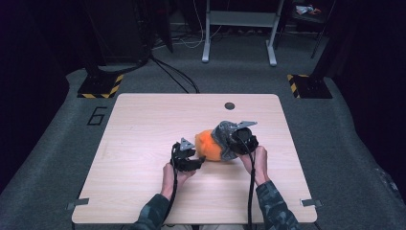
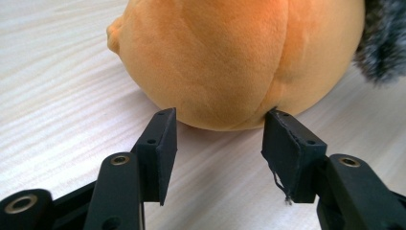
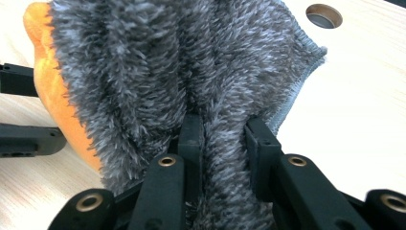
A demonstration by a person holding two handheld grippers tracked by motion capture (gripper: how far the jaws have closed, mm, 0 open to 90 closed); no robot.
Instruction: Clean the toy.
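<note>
Just right of the table's middle lies the orange plush toy, with a grey fuzzy cloth draped over its right side. My right gripper is clamped on a fold of that cloth, so I'd judge the job is wrapping or unwrapping the toy. My left gripper sits just left of the toy with its jaws apart, the tips at the plush's lower curve and nothing pinched between them. To do this well, I'd close the left jaws on the toy's seam to steady it before the right pulls, and draw the cloth slowly so the fuzz doesn't slip from the pads. The pale wooden table has a small round hole beyond the toy; farther beyond it, grey carpet, cables and a white frame's legs.
</note>
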